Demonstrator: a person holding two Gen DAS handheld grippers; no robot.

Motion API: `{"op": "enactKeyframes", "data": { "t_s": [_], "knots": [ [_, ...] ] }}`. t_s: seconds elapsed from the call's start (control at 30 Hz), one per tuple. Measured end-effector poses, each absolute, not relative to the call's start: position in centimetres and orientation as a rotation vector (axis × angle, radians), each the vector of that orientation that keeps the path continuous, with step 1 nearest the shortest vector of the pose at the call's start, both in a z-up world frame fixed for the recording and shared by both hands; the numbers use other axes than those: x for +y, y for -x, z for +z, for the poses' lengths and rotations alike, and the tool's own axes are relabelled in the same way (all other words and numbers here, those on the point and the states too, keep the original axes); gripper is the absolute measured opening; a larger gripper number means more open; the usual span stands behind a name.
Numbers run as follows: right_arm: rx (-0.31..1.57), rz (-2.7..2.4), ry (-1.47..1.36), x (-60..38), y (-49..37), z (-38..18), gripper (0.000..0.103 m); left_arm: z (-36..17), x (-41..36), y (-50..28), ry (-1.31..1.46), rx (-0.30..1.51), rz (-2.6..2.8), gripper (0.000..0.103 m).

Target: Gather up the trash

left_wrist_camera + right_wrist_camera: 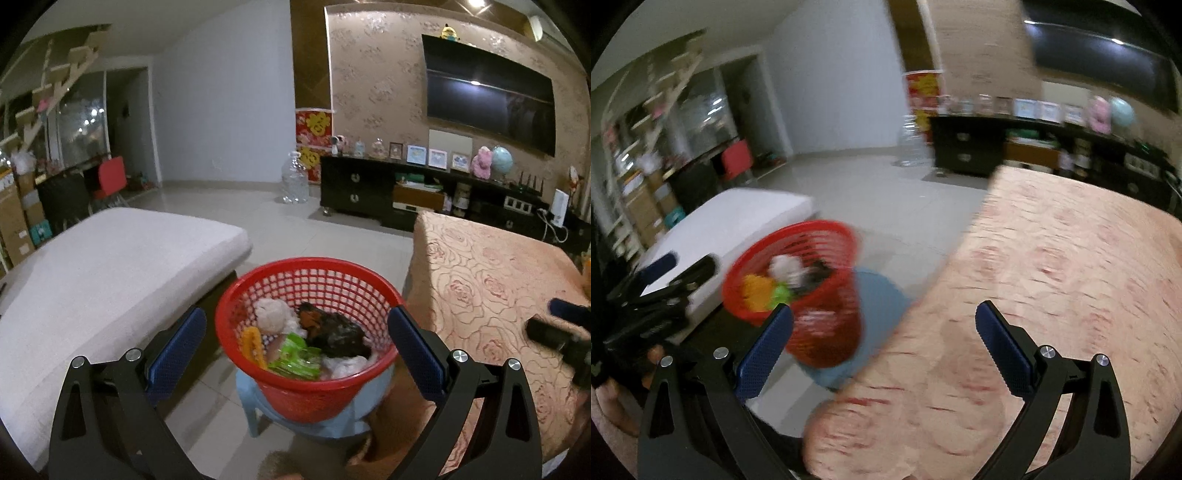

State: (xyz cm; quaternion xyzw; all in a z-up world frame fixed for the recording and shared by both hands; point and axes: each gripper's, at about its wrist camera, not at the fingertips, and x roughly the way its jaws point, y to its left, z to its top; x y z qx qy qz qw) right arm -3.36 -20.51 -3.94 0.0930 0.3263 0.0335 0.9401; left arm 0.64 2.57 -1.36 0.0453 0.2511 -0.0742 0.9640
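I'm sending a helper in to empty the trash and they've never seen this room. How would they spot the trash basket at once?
Find the low table under the rose-patterned cloth; in the gap between it and the white cushioned bench stands a light blue plastic stool. The red mesh basket sits on that stool, holding a green wrapper and crumpled tissues, the only bright red openwork container there.

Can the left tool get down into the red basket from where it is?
Probably yes: the left tool is open and empty above the red basket, whose top is uncovered, with nothing between them.

Both grippers — left gripper (297,350), right gripper (884,349) — held level, jaws wide apart.
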Motion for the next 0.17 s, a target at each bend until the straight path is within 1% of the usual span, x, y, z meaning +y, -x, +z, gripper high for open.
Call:
{"op": "enactKeyframes", "data": {
  "t_s": [0.07,0.17],
  "knots": [
    [0.671,-0.033,-0.214,-25.3,4.7,-4.2,0.096,-1.4,2.0,-0.7,-0.099,0.517,-0.161,0.095],
    [0.711,-0.25,-0.293,-35.9,7.3,-5.9,0.096,-1.6,1.1,-0.9,-0.105,0.529,-0.174,0.095]
  ]
}}
